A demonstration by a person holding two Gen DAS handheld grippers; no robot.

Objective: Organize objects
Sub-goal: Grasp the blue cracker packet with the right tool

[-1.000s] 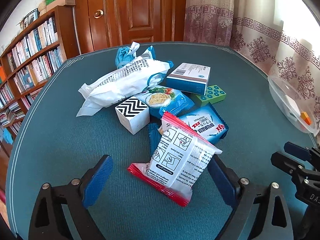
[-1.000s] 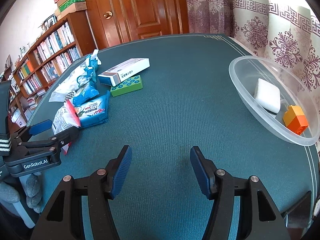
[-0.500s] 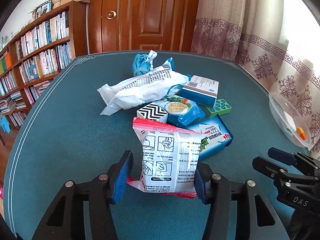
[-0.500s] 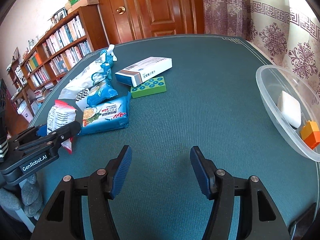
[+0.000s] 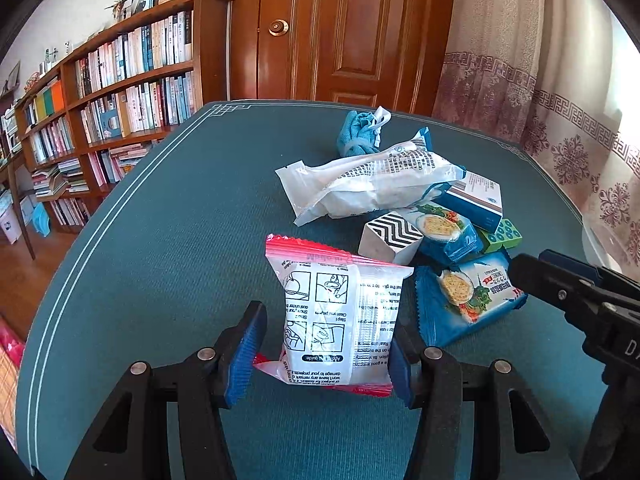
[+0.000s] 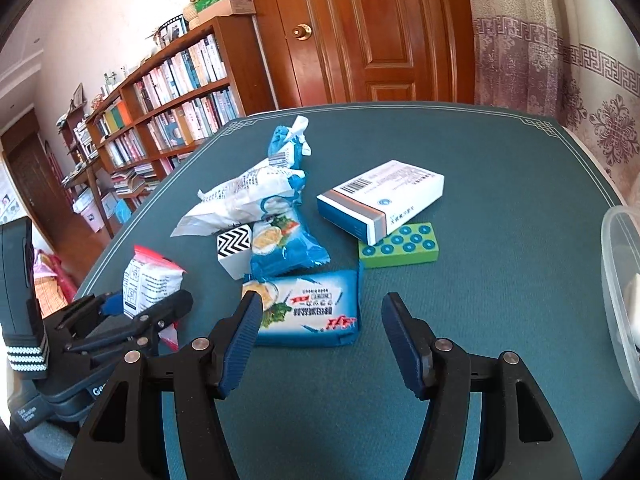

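The left gripper has closed in on the red-edged white packet and now pinches it by its lower sides, the blue pads pressed into the plastic so the packet stands up off the green table, its printed instructions upside down to the camera. It is held apart from the pile, which looks like the reason for taking it by the bottom edge: it comes away without dragging the others.

The right gripper stands open with nothing between its jaws, poised just in front of the flat blue cracker packet that lies nearest to it. I'd judge that packet to be its next pick, since it is clear on top and easy to reach.

Behind it the rest lie heaped: a second blue snack packet leaning on the zigzag-patterned box, a long white bag draped over them, the medicine box resting partly on the green studded block. The clear plastic tub sits at the right edge of the table, well apart from the pile, likely where things are meant to go
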